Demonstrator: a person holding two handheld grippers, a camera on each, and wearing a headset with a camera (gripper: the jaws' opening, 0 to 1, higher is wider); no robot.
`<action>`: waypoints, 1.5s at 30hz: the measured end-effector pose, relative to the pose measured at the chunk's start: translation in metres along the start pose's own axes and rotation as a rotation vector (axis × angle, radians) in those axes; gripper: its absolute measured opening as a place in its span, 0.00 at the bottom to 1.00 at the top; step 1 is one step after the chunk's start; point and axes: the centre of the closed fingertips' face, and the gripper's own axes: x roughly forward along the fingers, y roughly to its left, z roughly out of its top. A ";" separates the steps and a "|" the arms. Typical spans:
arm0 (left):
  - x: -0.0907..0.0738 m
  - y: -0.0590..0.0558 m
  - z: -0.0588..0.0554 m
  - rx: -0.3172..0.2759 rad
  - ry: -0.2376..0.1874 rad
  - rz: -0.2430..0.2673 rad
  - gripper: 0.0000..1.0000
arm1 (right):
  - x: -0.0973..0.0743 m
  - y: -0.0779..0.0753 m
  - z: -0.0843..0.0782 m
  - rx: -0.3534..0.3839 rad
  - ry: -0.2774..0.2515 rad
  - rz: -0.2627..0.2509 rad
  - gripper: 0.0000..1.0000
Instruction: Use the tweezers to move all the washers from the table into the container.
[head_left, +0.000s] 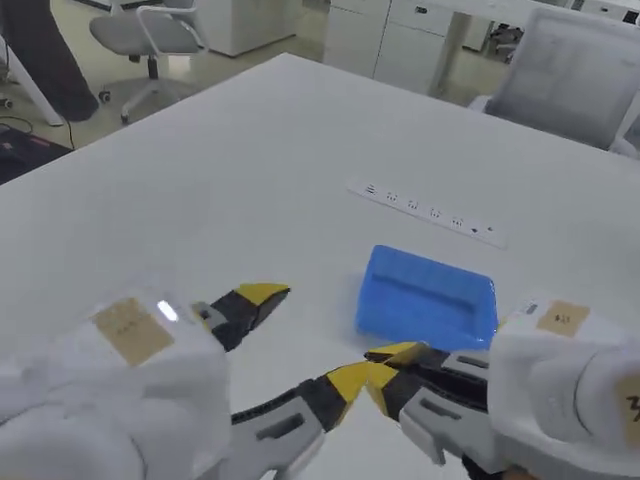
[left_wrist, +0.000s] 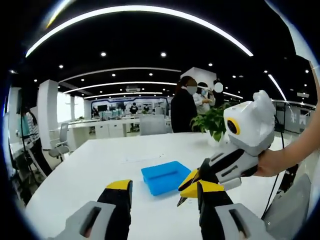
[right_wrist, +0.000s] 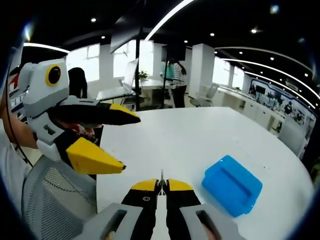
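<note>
A: What is the worktop (head_left: 250, 150) like?
B: White and smooth, a bit dull.
A: And the box (head_left: 428, 297)?
B: Blue plastic, smooth and a little shiny.
A: The left claw (left_wrist: 162, 186) and right claw (right_wrist: 161, 186)?
B: Hard, smooth plastic, with white shells and black and yellow tips. Each has a tan paper sticker (head_left: 132, 330). The tweezers (right_wrist: 161, 174) look like thin grey metal.

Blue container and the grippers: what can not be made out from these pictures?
Inside of the blue container: head view blurred; gripper views look from too low.
Thin metal tip in the right gripper's shut jaws: too small to name, its body hidden by the jaws.
Washers on the table: too small or blurred to pick out.
</note>
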 end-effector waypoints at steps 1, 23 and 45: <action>-0.001 0.003 -0.003 -0.013 -0.001 0.012 0.66 | 0.001 -0.007 -0.005 0.004 0.008 -0.018 0.02; -0.008 0.019 -0.049 -0.002 0.146 0.078 0.90 | 0.010 -0.061 -0.038 0.127 0.038 -0.184 0.03; -0.009 0.020 -0.057 0.018 0.178 0.076 0.91 | 0.025 -0.079 -0.076 0.241 0.095 -0.204 0.04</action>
